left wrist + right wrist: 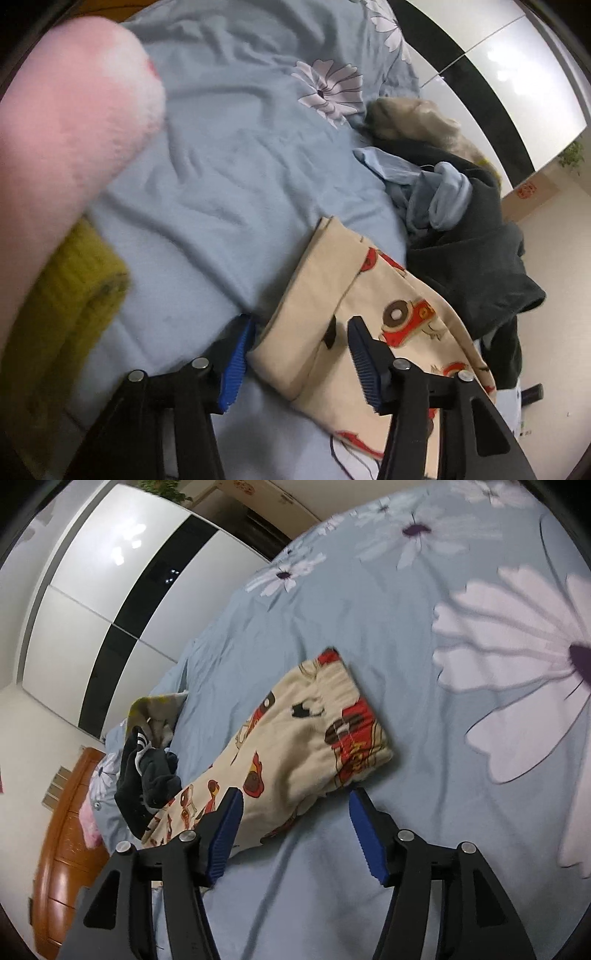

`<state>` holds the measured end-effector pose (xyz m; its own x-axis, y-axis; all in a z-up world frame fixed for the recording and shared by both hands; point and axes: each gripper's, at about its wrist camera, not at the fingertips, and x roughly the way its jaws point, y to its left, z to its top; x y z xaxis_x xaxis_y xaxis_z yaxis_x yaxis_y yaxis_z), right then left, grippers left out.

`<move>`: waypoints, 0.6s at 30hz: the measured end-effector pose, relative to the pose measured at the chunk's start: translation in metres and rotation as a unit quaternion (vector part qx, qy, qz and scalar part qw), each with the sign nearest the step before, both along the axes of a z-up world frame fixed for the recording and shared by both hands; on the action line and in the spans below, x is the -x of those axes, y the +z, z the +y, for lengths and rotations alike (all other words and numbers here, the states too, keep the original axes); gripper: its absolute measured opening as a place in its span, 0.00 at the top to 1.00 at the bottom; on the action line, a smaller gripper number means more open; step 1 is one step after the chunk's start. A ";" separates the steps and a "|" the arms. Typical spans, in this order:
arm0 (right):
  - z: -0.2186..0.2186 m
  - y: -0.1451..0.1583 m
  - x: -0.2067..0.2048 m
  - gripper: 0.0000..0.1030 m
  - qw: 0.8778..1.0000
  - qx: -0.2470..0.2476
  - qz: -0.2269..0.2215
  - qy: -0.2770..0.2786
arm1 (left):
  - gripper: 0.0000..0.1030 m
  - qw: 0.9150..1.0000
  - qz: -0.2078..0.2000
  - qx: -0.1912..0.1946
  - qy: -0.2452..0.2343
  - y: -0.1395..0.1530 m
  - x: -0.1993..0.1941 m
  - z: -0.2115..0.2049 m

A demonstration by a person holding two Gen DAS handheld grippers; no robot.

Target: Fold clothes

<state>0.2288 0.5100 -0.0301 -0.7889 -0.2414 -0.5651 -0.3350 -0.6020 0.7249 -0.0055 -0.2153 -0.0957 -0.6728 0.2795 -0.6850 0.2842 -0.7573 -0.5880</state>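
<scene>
- The cream printed trousers (pixel 295 746) are laid lengthwise on the blue flowered bed cover (pixel 406 635), already doubled into a long narrow strip; the gathered waistband end (pixel 354 716) is seen nearest the right claw (pixel 295 805), and the leg end (pixel 332 258) nearest the left claw (pixel 299 332).
- The right claw is held released, its blue pads spread wide; the waistband end is framed just ahead of and between them, though no cloth is pinched.
- The left claw is likewise held released; the folded leg edge is seen between its pads, one pad on the bed cover beside the cloth and the other above the print; whether cloth is touched cannot be told.
- The long axis of the garment is judged to run from one claw to the other; each end is thus served by its nearer claw, and the coming fold is judged to be made along this axis, end brought towards end.
- A heap of dark and pale-blue clothes (pixel 461 221) is seen touching the strip's far side near the left claw; snagging there is judged the risk.
</scene>
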 end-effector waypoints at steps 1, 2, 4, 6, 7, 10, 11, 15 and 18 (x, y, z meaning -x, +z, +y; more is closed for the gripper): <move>0.002 -0.004 0.002 0.38 1.000 0.014 0.001 -0.005 | 0.61 1.000 -0.002 -0.004 0.003 0.000 0.002 0.000; 0.004 -0.009 0.004 0.38 1.000 0.028 0.004 -0.012 | 0.73 1.000 -0.002 -0.013 0.004 0.001 0.001 -0.001; 0.009 -0.014 0.006 0.38 0.998 0.048 0.012 -0.031 | 0.85 1.000 -0.001 -0.025 0.007 0.004 -0.001 -0.003; 0.012 -0.017 0.009 0.38 0.996 0.065 0.020 -0.052 | 0.87 1.000 0.006 -0.013 0.011 0.016 -0.006 0.001; 0.014 -0.018 0.011 0.40 0.996 0.068 0.022 -0.059 | 0.87 1.000 0.013 -0.007 0.011 0.024 -0.009 0.004; 0.019 -0.012 0.021 0.86 0.995 0.069 0.017 -0.071 | 0.88 0.999 0.037 0.001 0.007 0.057 -0.018 0.008; 0.019 -0.006 0.026 0.90 0.995 0.066 0.018 -0.067 | 0.88 0.999 0.046 0.002 0.005 0.069 -0.022 0.008; 0.017 0.044 0.037 0.93 0.997 0.040 0.068 -0.028 | 0.88 0.995 0.100 -0.002 -0.013 0.136 -0.052 0.003; 0.013 0.091 0.033 0.93 0.992 0.017 0.121 0.022 | 0.88 0.988 0.147 0.023 -0.030 0.183 -0.088 -0.001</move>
<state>0.1957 0.5231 0.0614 -0.8892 -0.2938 -0.3506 -0.1227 -0.5853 0.8015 0.0824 -0.2166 0.0877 -0.8280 0.2978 -0.4752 0.0600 -0.7954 -0.6031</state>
